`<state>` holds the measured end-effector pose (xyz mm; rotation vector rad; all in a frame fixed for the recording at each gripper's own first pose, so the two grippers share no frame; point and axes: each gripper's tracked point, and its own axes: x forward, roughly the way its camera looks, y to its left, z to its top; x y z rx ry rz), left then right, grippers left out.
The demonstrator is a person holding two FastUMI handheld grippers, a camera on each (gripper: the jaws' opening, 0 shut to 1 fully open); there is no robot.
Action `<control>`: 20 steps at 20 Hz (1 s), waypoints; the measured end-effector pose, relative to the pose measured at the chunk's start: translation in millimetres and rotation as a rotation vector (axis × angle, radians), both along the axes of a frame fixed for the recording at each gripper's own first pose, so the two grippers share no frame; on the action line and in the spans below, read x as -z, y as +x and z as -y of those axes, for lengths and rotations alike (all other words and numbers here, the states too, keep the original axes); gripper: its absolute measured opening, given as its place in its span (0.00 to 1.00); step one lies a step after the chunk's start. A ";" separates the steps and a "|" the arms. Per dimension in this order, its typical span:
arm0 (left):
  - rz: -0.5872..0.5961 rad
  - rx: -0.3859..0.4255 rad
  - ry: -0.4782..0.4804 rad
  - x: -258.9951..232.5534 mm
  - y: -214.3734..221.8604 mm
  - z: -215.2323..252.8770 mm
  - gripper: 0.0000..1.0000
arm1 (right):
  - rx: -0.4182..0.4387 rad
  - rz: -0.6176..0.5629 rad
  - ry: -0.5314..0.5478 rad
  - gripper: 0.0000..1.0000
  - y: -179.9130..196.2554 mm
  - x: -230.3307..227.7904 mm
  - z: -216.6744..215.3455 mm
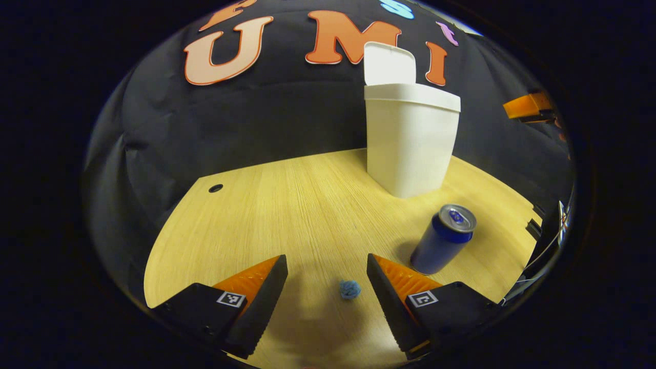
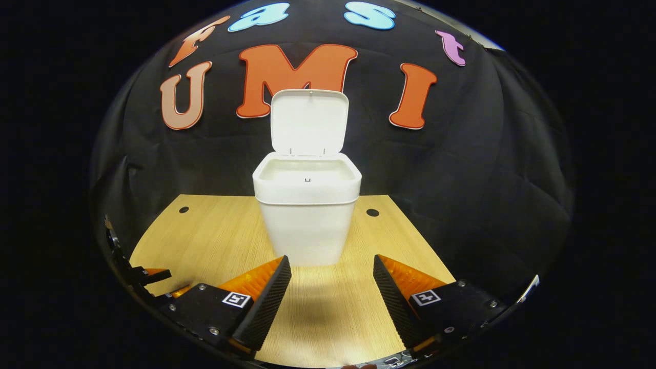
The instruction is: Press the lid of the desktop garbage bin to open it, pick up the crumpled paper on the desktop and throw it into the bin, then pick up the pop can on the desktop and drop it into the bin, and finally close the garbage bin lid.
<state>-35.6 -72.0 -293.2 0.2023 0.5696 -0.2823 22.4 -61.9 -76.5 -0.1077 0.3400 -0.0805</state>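
Observation:
The white garbage bin (image 1: 410,138) stands at the back of the wooden desktop (image 1: 287,215) with its lid (image 1: 388,64) flipped up. A small blue crumpled paper ball (image 1: 350,289) lies on the desk between the fingers of my left gripper (image 1: 327,277), which is open and hovers above it. A blue pop can (image 1: 443,238) stands upright just right of that gripper. In the right gripper view the bin (image 2: 306,210) faces me with its lid (image 2: 309,122) raised and its mouth open. My right gripper (image 2: 332,279) is open and holds nothing, a short way in front of the bin.
Round cable holes (image 2: 372,212) sit in the desktop behind the bin on either side. The desk edge runs close on the left gripper's right side. Part of the other gripper (image 2: 146,277) shows at the far left of the right gripper view.

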 end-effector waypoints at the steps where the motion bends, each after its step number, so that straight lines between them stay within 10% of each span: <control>1: -0.018 0.008 0.007 8.6 -1.5 0.8 0.99 | 0.004 -0.009 0.002 0.98 -0.9 3.5 0.6; 12: -0.136 0.057 0.070 55.1 -0.9 4.7 0.97 | 0.054 -0.071 0.031 0.98 -7.2 18.7 10.3; 18: -0.165 0.051 0.081 62.5 2.7 1.6 0.21 | 0.071 -0.091 0.066 0.98 -9.4 24.3 15.4; 20: -0.161 0.053 0.098 64.8 4.3 -2.1 0.16 | 0.072 -0.090 0.059 0.98 -9.5 23.7 16.8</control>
